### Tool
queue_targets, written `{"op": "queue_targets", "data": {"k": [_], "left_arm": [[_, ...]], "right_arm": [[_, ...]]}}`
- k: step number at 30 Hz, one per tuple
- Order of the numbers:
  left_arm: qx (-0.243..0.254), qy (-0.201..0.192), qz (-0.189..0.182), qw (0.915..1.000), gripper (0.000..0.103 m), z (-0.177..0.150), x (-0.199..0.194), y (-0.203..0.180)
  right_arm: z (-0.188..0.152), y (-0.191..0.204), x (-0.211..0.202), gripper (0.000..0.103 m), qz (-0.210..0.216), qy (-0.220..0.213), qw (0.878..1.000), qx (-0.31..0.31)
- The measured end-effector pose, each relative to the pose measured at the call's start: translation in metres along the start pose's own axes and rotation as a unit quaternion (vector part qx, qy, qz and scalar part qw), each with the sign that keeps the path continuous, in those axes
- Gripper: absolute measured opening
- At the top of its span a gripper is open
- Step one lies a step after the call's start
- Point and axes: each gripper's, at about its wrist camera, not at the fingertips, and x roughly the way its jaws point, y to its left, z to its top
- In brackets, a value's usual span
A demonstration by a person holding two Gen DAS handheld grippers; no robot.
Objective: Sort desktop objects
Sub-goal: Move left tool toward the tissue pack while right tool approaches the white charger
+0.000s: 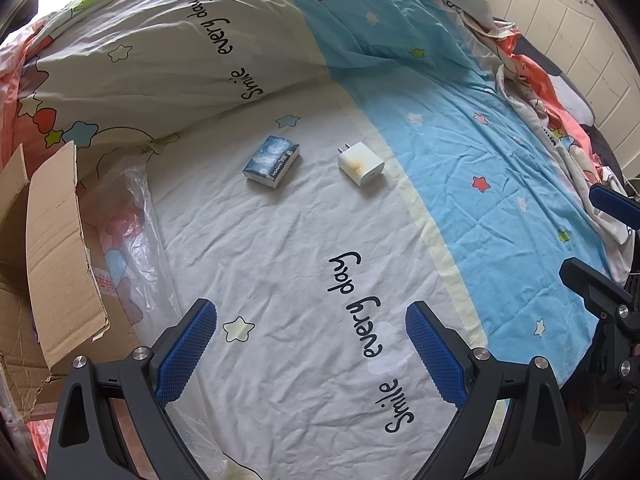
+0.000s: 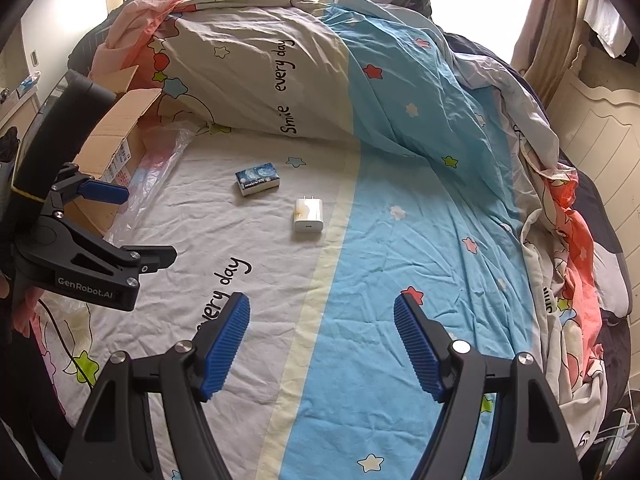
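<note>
A small blue tissue pack (image 1: pixel 272 161) lies on the white part of the bed sheet, also in the right wrist view (image 2: pixel 257 183). A white charger plug (image 1: pixel 361 164) lies to its right, also in the right wrist view (image 2: pixel 307 214), prongs pointing away. My left gripper (image 1: pixel 310 320) is open and empty, held above the sheet well short of both objects. My right gripper (image 2: pixel 322 314) is open and empty, over the blue and white sheet border. The left gripper (image 2: pixel 150 226) also shows at the left of the right wrist view.
An open cardboard box (image 1: pixel 48 240) sits at the bed's left edge, also in the right wrist view (image 2: pixel 116 132), with a clear plastic bag (image 1: pixel 136 216) beside it. A folded duvet (image 1: pixel 180 60) rises behind the objects. Bunched bedding (image 2: pixel 568 220) lies along the right, by a white headboard (image 2: pixel 600 128).
</note>
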Motion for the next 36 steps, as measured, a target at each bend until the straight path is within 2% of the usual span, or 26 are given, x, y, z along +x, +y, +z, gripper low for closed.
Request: {"op": "queue_targets", "data": {"k": [21, 36], "left_arm": [[-0.014, 0.001, 0.004, 0.9999, 0.098, 0.013, 0.015, 0.020], [-0.032, 0.004, 0.001, 0.9995, 0.098, 0.026, 0.040, 0.033]], "right_arm": [[0.018, 0.006, 0.020, 0.071, 0.004, -0.001, 1.000, -0.010], [0.030, 0.008, 0.046, 0.071, 0.010, 0.001, 1.000, -0.014]]}}
